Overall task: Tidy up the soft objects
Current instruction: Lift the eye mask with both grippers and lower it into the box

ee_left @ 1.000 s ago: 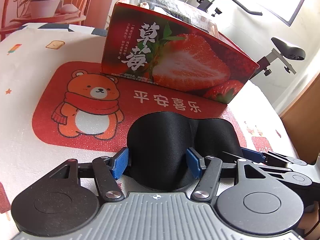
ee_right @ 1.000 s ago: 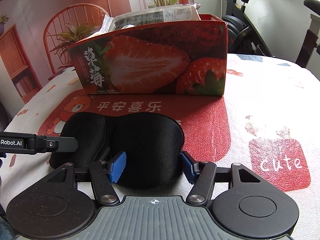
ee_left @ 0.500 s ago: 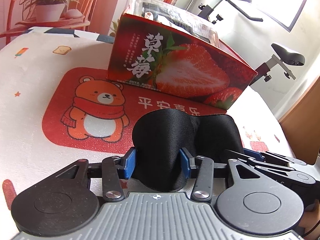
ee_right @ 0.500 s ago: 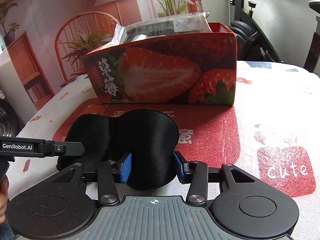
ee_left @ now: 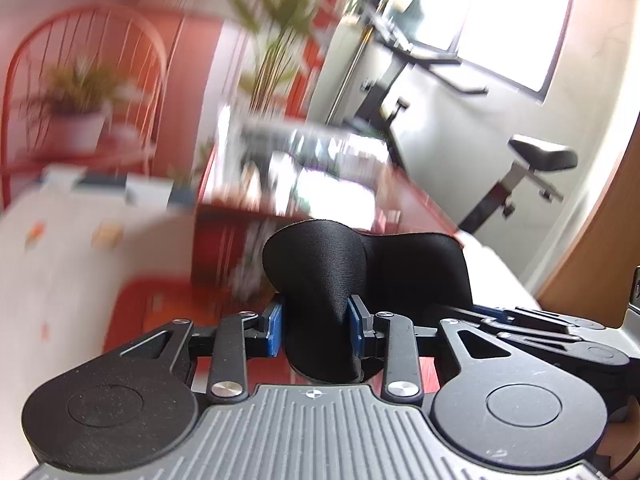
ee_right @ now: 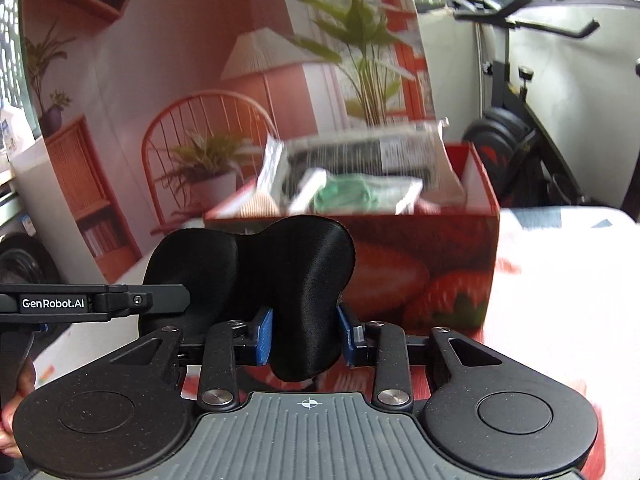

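Note:
A black padded sleep mask (ee_left: 320, 272) is held in the air by both grippers. My left gripper (ee_left: 316, 326) is shut on its left cup. My right gripper (ee_right: 306, 334) is shut on its right cup (ee_right: 300, 276). The mask is raised to about the level of the rim of the red strawberry-print box (ee_right: 420, 276), which stands just beyond it. The box holds several wrapped packets (ee_right: 360, 176). In the left wrist view the box (ee_left: 248, 200) is blurred. The left gripper's arm (ee_right: 96, 302) shows at the left of the right wrist view.
The white patterned tablecloth (ee_right: 560, 280) lies under the box, with a red mat (ee_left: 148, 300) in front. A red chair with a potted plant (ee_right: 208, 168) stands behind the table. An exercise bike (ee_left: 536, 168) stands at the right.
Both grippers closed tighter on the mask and lifted it off the red mat, up to the height of the box rim. The views are blurred with motion.

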### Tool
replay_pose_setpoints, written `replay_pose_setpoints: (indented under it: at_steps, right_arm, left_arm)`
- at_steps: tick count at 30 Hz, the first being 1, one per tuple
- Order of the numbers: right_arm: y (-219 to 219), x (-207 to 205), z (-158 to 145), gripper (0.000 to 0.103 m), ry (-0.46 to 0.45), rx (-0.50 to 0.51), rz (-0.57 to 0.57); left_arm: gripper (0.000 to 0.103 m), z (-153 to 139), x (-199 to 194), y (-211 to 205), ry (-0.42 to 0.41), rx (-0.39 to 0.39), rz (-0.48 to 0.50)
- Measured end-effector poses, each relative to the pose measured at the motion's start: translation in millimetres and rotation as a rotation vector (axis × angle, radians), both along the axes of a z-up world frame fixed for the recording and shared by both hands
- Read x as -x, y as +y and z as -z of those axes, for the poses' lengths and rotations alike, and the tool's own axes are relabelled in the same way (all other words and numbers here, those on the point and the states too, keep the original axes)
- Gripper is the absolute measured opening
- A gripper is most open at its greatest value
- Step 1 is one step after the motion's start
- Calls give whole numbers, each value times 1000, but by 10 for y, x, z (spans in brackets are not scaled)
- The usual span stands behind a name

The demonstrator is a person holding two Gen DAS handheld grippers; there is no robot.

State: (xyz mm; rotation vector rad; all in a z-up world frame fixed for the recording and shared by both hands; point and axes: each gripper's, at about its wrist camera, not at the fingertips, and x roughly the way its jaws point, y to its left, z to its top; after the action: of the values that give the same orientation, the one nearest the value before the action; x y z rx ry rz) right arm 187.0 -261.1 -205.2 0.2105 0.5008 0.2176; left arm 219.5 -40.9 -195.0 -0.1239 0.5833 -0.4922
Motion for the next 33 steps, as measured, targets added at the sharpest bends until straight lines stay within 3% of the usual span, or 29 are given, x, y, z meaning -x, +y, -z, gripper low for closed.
replay_pose_setpoints:
  at_steps: [9, 18, 21, 26, 28, 33]
  right_arm:
    - [-105, -716, -634, 27, -150, 75, -2]
    - [-191, -1224, -735, 27, -181, 125, 33]
    - [-211, -1314, -678, 28, -153, 133, 29]
    - [-280, -1468, -445, 28, 0, 52, 24]
    - [-260, -1495, -357, 28, 31, 74, 25]
    - [-262, -1610, -226, 28, 129, 82, 65]
  left_arm:
    - [34, -619, -572, -338, -214, -20, -28]
    - [34, -770, -936, -604, -295, -70, -37]
    - [35, -706, -1033, -665, -250, -74, -26]
    - [36, -309, -1273, -759, -42, -144, 6]
    - [36, -163, -1288, -808, -21, -187, 18]
    - [37, -55, -1363, -753, 41, -172, 19]
